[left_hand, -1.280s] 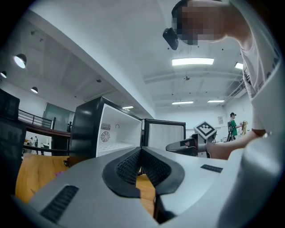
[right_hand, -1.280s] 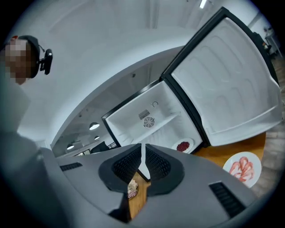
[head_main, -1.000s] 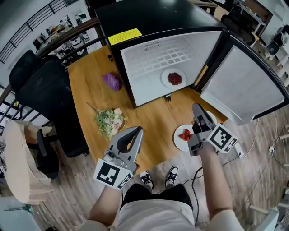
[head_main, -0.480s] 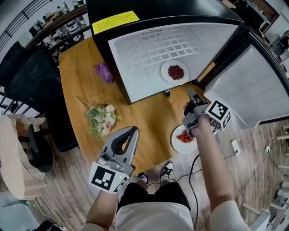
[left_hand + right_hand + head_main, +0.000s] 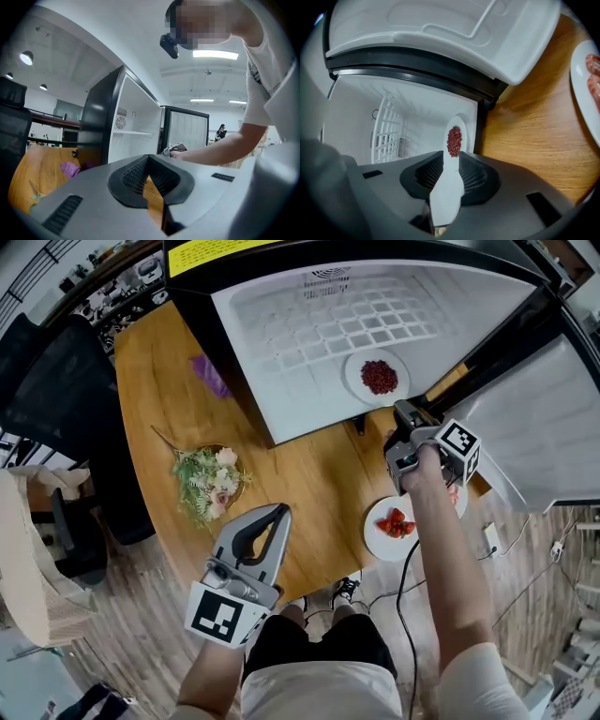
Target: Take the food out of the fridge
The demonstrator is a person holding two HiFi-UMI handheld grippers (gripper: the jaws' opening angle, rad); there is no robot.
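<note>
1. There is one fridge [image 5: 281,343], and its door [image 5: 534,418] is swung open toward 3 o'clock.
2. There are three white plates. One plate of red beans [image 5: 356,379] sits inside the fridge, at 1 o'clock in the head view. Two stand on the wooden table [image 5: 309,474]: a plate with red pieces [image 5: 375,532] at 5 o'clock, and a second plate [image 5: 459,502] mostly hidden under the right forearm.
3. There is also one heap of greens with pale flowers [image 5: 211,482] at 9 o'clock and one purple thing [image 5: 211,376] at 11 o'clock.
4. Of the two grippers, the left gripper [image 5: 279,514] hangs over the table's near edge at 6 o'clock. Its jaws meet at the tips and hold nothing.
5. The right gripper [image 5: 403,412] is at the fridge mouth, at the bean plate's 5 o'clock. Its jaws are narrowly apart.
6. The bean plate lies flat on the fridge floor, and being round it has no long axis from above. In the right gripper view it shows as a thin oval [image 5: 457,123] running from 12 to 6 o'clock, with its near rim reaching into the jaw gap. I cannot tell whether the pads press on it.
</note>
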